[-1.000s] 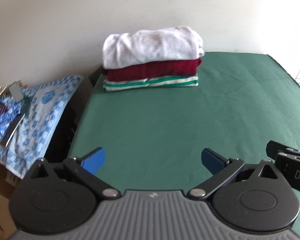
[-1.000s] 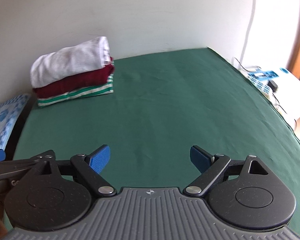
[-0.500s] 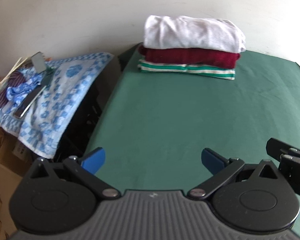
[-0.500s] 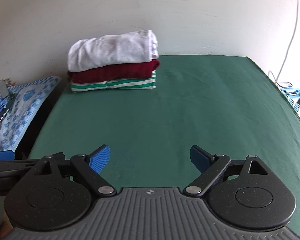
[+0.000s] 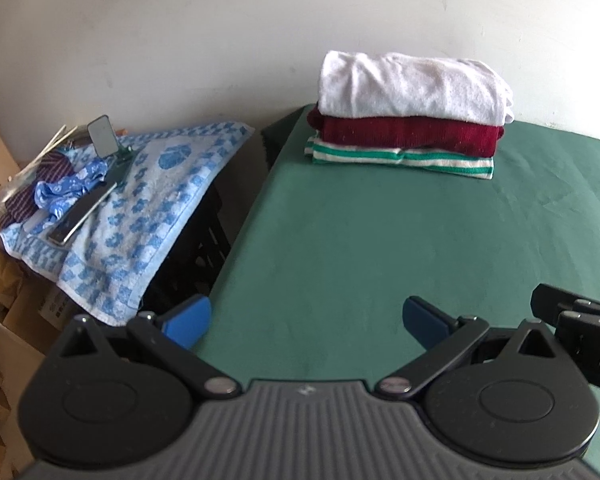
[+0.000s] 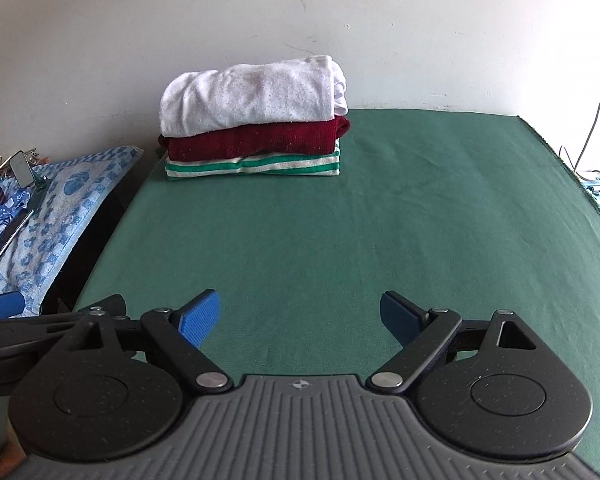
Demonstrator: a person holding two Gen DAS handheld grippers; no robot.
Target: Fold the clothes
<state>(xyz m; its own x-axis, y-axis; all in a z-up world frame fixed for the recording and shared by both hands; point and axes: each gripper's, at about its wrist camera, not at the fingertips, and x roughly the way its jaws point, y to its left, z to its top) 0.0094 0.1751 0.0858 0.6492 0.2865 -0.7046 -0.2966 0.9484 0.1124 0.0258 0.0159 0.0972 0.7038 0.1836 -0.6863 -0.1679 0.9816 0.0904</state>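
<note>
Both tongs are hanging spread wide above the green cloth [image 6: 420, 232] with nothing between their blue pads: we are holding the left gripper [image 5: 308, 320] over the cloth's left edge and the right gripper [image 6: 300, 314] just beside it, over the middle of the near part.

Ahead of us the stack of folded clothes [image 6: 256, 120] is sitting at the cloth's far left corner, close to the wall; from the right gripper it is lying toward 11 o'clock, from the left gripper toward 1 o'clock [image 5: 408, 114]. We are seeing a white towel-like piece [image 6: 252, 94] on top, a dark red knit [image 6: 256, 140] under it and a green-and-white striped garment [image 6: 252, 166] at the bottom. Its long axis is running from 9 to 3 o'clock, along the wall.

At 9 to 10 o'clock, off the cloth, a blue patterned towel [image 5: 140, 208] is draping over a dark crate.
</note>
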